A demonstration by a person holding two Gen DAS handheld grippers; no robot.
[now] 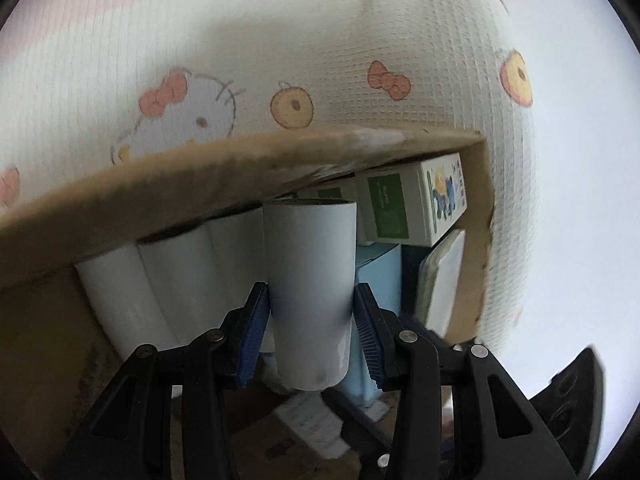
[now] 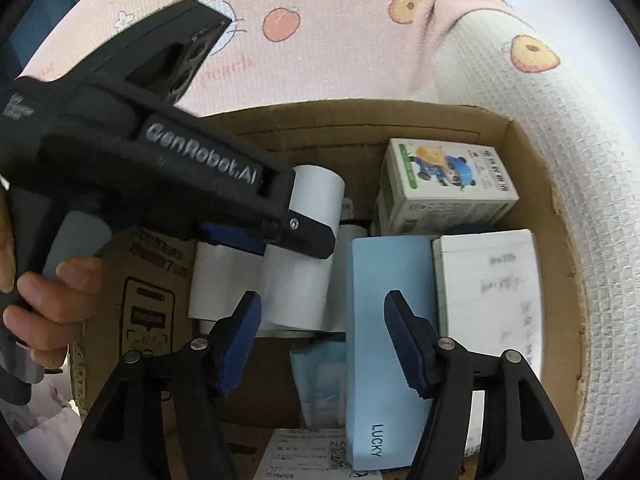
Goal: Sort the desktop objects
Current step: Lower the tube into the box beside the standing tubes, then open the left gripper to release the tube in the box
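Observation:
My left gripper is shut on a white paper roll, its blue pads pressing both sides, and holds it upright over an open cardboard box. The right wrist view shows that gripper from the side with the same roll sticking out, a person's hand around its handle. My right gripper hangs open inside the box. Its right finger is over a light blue box marked LUCKY, and the pads do not press on it.
More white rolls lie side by side at the box's left. A green and white carton and a flat white box fill its right side. A pale blue packet lies on the bottom. A cartoon-print cloth surrounds the box.

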